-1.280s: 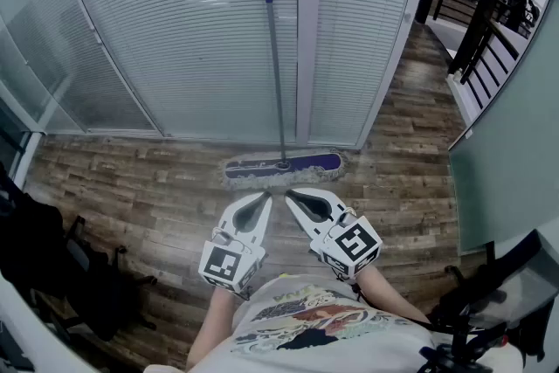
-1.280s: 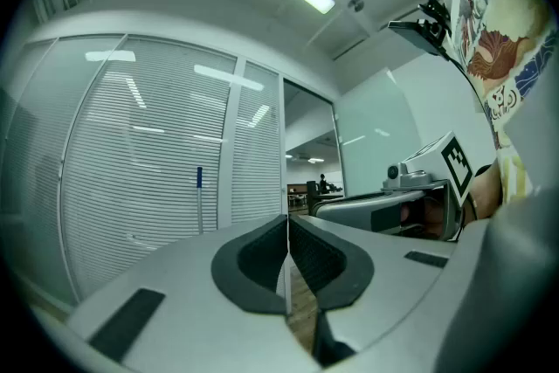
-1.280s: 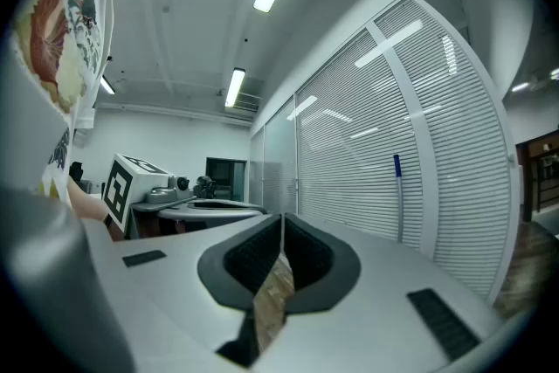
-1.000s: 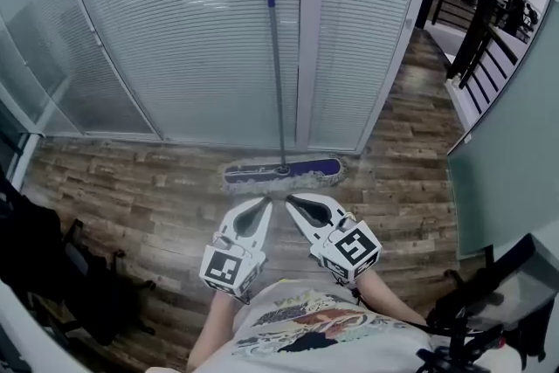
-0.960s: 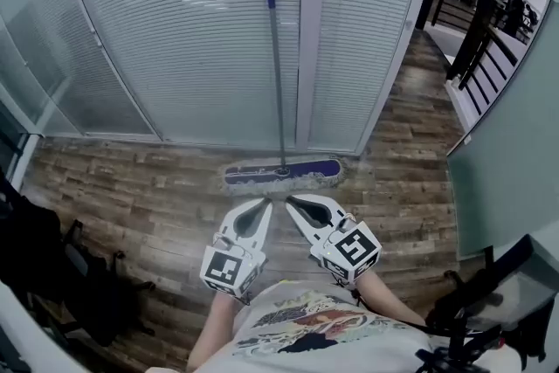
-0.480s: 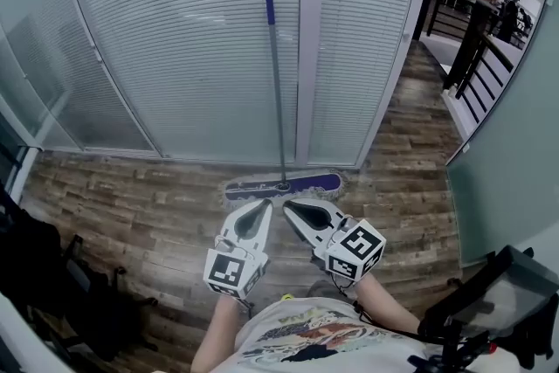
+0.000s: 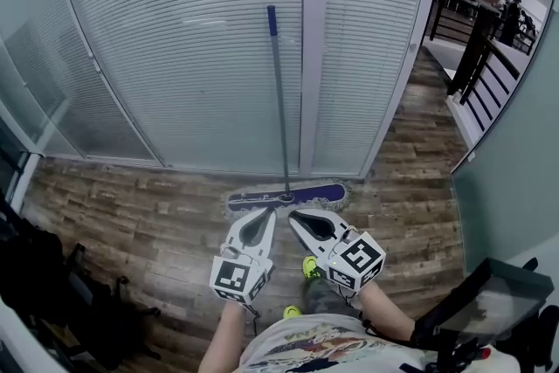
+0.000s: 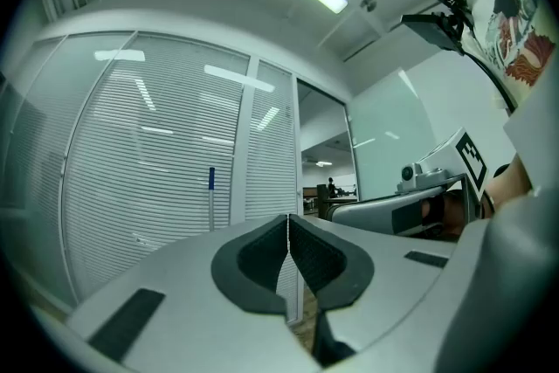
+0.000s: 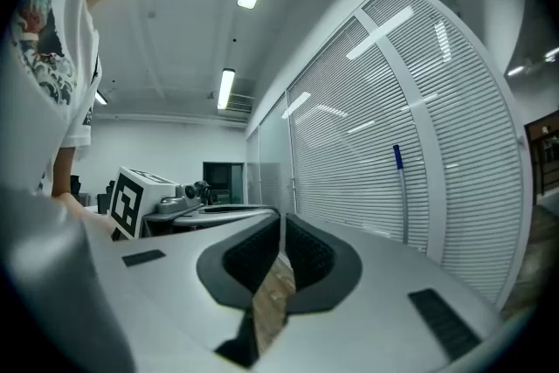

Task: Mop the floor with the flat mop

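Wood-grain planks make up the floor (image 7: 131, 205), which runs to a glass wall hung with white blinds (image 7: 175, 57) from 10 to 1 o'clock. The mop (image 7: 279, 118) stands at 12 o'clock. Its purple-edged head (image 7: 286, 196) lies flat on the floor at the foot of the wall, and its grey, blue-tipped pole rises against the blinds beside a white post (image 7: 314, 48). The left gripper (image 7: 266, 213) and right gripper (image 7: 293, 214) point at the head from just short of it, with only bare floor between. Each has its jaws pressed together and empty. Green shoes (image 7: 310, 266) show below them at 6 o'clock. Dark bags (image 7: 52, 293) crowd the floor at 8 o'clock, a black frame (image 7: 489, 310) sits at 4 o'clock, and a dark railing (image 7: 476, 57) lines a corridor at 2 o'clock.
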A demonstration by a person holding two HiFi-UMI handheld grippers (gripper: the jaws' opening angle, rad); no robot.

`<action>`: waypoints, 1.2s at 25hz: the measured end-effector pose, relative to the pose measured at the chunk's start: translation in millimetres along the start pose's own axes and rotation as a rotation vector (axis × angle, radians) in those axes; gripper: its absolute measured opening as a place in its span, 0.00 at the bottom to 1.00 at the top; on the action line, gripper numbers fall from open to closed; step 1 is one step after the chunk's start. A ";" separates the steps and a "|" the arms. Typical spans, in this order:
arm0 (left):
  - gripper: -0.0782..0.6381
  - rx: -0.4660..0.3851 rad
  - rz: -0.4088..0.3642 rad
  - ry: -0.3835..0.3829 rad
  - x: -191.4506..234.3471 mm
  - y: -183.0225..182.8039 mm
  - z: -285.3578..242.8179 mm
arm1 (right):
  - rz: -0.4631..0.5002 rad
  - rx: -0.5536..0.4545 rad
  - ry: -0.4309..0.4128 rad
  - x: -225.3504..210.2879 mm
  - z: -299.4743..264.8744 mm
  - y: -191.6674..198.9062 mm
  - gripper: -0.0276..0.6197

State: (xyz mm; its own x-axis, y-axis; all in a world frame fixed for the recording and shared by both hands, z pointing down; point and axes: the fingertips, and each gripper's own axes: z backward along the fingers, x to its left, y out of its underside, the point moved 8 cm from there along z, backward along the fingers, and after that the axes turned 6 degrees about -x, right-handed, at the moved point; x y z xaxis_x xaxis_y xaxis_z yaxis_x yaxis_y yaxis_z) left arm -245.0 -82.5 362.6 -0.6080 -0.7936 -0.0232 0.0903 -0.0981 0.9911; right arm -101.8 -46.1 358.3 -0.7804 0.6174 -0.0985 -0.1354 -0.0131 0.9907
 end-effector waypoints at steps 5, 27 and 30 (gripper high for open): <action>0.13 -0.019 0.023 -0.006 31.5 6.0 -44.5 | -0.019 0.006 0.009 -49.2 -30.6 2.2 0.09; 0.13 0.088 -0.039 -0.109 150.1 48.9 -265.1 | -0.079 0.044 -0.138 -297.4 -161.7 -0.8 0.09; 0.13 0.083 -0.044 -0.133 161.7 54.2 -286.7 | -0.070 0.043 -0.140 -325.8 -174.2 0.5 0.09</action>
State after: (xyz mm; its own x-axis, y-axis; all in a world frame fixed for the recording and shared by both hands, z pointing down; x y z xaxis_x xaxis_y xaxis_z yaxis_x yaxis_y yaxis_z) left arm -112.2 -388.4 374.9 -0.7093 -0.7028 -0.0544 -0.0004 -0.0767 0.9971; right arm 46.0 -384.3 374.6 -0.6769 0.7193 -0.1562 -0.1578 0.0654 0.9853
